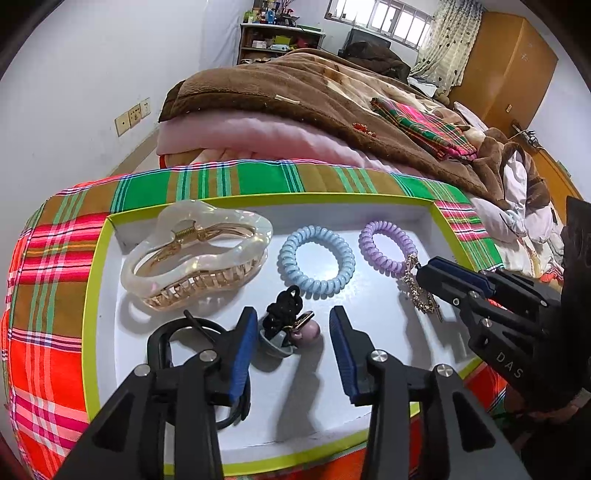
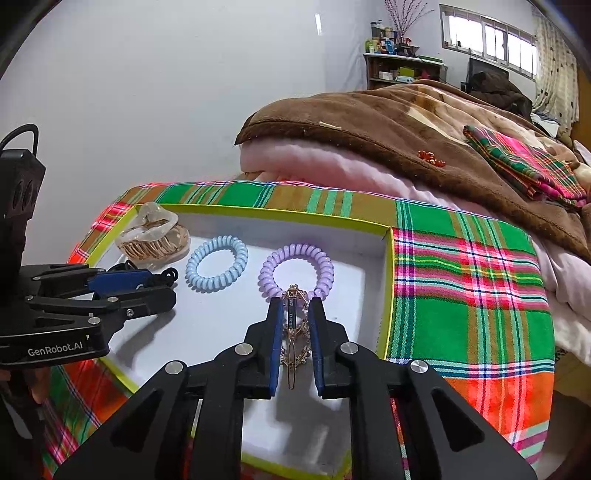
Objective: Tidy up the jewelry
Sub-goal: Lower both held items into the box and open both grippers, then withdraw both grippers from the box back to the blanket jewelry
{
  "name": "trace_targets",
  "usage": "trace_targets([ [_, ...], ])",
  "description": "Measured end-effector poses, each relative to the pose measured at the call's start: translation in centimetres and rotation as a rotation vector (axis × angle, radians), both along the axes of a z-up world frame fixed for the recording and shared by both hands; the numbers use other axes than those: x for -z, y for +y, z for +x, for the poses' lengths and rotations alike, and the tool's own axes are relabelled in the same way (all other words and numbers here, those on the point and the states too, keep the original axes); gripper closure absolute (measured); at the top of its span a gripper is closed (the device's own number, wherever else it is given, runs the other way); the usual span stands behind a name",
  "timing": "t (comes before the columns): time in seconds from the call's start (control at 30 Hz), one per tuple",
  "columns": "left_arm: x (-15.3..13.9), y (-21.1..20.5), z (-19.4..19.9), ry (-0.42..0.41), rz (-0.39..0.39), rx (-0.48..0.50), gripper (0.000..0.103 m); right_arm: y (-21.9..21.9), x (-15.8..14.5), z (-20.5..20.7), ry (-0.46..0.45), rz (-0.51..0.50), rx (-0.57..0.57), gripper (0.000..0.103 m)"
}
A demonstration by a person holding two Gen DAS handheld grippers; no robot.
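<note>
Gold hair clip (image 2: 293, 332) lies in the tray (image 2: 280, 214) near its right wall, touching the purple coil tie (image 2: 297, 269). Right claw (image 2: 295, 306) slightly open, straddling it, pads off. Left claw (image 1: 293, 321) half open over a black beaded tie (image 1: 288, 317), not gripping. Two coil ties, one blue (image 1: 317, 260); one pearly claw clip (image 1: 195, 251) at the tray's far left corner.

I see a plaid cloth (image 1: 66, 258) in red, green and brown spread under everything. Behind it lies a brown blanket (image 1: 280, 96) over pink bedding (image 1: 236, 136), with a folded plaid piece (image 2: 524, 166) on top. Farther back, I make out a cluttered shelf (image 1: 273, 40), a window (image 1: 399, 18), a patterned curtain (image 1: 450, 48) and a wooden wardrobe (image 1: 513, 70).
</note>
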State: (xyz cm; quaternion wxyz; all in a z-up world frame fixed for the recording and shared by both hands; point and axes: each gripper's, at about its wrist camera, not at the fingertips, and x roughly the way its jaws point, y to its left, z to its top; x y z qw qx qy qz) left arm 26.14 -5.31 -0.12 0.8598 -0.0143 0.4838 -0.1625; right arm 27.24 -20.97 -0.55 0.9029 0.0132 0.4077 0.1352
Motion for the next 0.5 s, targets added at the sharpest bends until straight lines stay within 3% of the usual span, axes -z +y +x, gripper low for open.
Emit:
trace_targets([
  [0.33,-0.5,-0.2,-0.4,-0.014,-0.014,0.003,0.047,-0.1,-0.5,-0.6,-0.017,0.013,0.008,0.075],
  [0.5,-1.0,-0.3,-1.0,-0.024,-0.016,0.005,0.045,-0.2,-1.2,-1.2,-0.032,0.019,0.010,0.074],
])
